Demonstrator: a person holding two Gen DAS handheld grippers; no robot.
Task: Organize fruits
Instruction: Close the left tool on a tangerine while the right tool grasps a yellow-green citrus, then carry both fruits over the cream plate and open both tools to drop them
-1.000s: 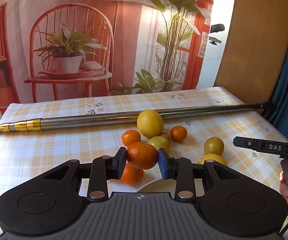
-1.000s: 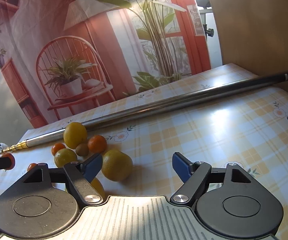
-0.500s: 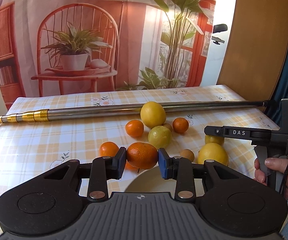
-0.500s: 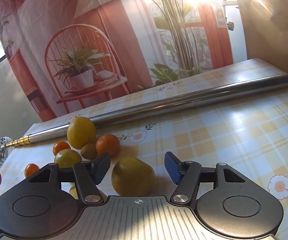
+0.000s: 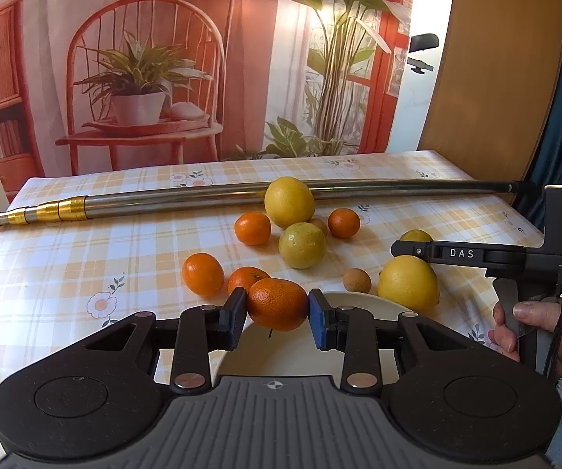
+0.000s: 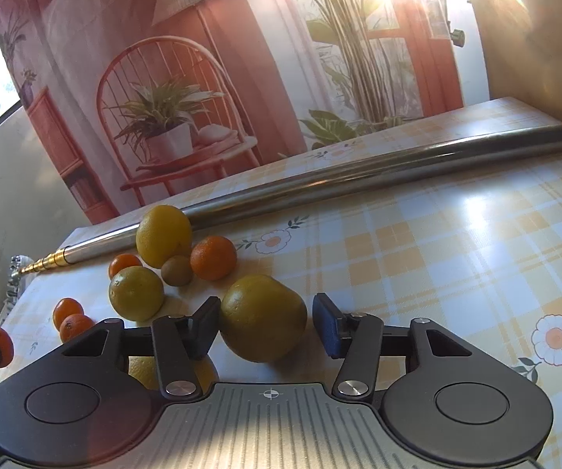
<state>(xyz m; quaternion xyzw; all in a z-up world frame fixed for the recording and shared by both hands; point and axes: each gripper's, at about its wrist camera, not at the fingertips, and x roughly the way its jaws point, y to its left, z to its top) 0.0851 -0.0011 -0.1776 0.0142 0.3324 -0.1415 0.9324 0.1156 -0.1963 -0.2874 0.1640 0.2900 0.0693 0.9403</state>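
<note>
In the left wrist view my left gripper [image 5: 277, 309] is shut on an orange mandarin [image 5: 277, 301], held just above the near edge of a cream plate [image 5: 374, 300]. Loose citrus lies beyond: a big yellow fruit [image 5: 289, 202], a green-yellow one [image 5: 301, 245], several mandarins and a lemon [image 5: 408, 283]. In the right wrist view my right gripper [image 6: 267, 324] is open, its pads either side of a yellow-green citrus [image 6: 263, 318] on the table. A gap shows at the right pad. The same gripper [image 5: 398, 248] shows from the side, held by a hand [image 5: 531, 332].
A long metal telescopic pole [image 5: 187, 201] lies across the table behind the fruit. A small brown fruit [image 5: 357, 280] sits next to the plate. The checked tablecloth [image 6: 457, 258] stretches away on the right. A printed backdrop hangs behind the table.
My left gripper has drawn back with the mandarin until the plate lies beneath it. My right gripper has moved forward around the yellow-green citrus and its fingers have narrowed.
</note>
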